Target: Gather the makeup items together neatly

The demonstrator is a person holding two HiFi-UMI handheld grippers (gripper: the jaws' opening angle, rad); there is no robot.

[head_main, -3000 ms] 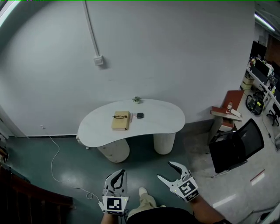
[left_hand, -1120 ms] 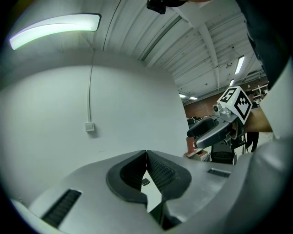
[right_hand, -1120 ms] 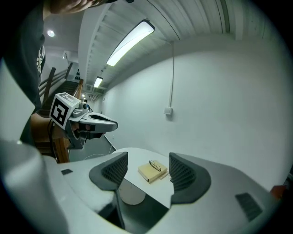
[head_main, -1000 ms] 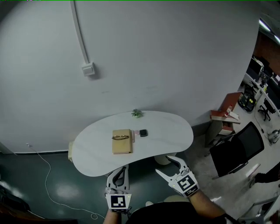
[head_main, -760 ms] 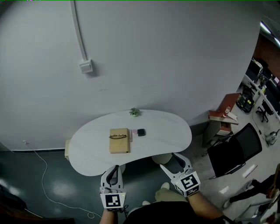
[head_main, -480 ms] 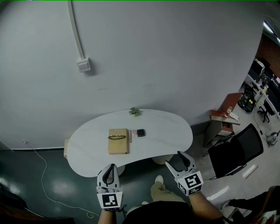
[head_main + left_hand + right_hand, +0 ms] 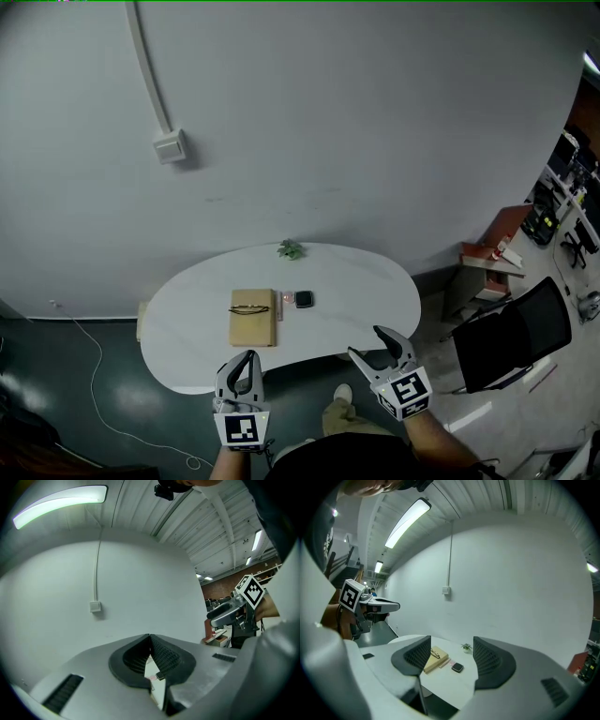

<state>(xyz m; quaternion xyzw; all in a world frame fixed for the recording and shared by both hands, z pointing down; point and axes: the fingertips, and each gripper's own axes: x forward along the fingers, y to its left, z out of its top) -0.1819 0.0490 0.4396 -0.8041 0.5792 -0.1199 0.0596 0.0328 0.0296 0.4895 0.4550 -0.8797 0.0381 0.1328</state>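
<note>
The white table (image 7: 375, 291) lies ahead of me with a tan book (image 7: 253, 326) near its middle and glasses (image 7: 250, 309) on top. Just right of the book sit the makeup pieces, a small black case (image 7: 304, 299) and a slim pink item (image 7: 288, 300), close together, their print too small to read. Short of the table's near edge, my left gripper (image 7: 247, 360) has its jaws pressed together on nothing, my right gripper (image 7: 366, 341) has its jaws wide and empty, and my marker cubes (image 7: 245, 432) show black-and-white squares.
</note>
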